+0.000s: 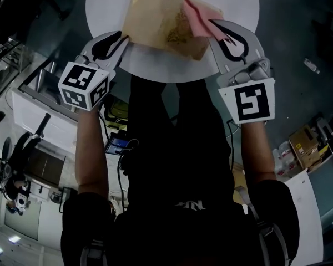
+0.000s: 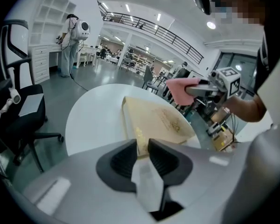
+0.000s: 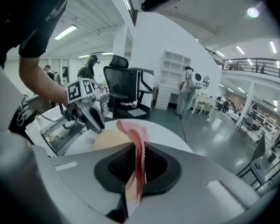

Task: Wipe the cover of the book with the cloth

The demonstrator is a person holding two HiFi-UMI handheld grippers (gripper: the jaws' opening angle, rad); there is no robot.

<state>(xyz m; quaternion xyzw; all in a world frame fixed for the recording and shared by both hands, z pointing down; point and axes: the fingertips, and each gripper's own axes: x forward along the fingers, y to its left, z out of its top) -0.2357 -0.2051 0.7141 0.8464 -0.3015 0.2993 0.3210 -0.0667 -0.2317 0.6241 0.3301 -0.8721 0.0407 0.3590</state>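
A tan book (image 1: 161, 24) lies on the round white table (image 1: 105, 4). My left gripper (image 1: 124, 39) is at the book's near left corner, and in the left gripper view its jaws (image 2: 142, 155) are shut on that corner of the book (image 2: 156, 120). My right gripper (image 1: 213, 31) holds a pink cloth (image 1: 197, 21) over the book's right side. The right gripper view shows the cloth (image 3: 135, 134) pinched between the jaws and standing up in folds, with the book (image 3: 109, 139) behind it. From the left gripper view, the cloth (image 2: 182, 88) hangs a little above the cover.
A black office chair (image 2: 18, 101) stands left of the table. A person (image 2: 67, 45) stands far back by white shelves. Cartons (image 1: 302, 143) lie on the floor at the right, and a workbench (image 1: 39, 93) runs along the left.
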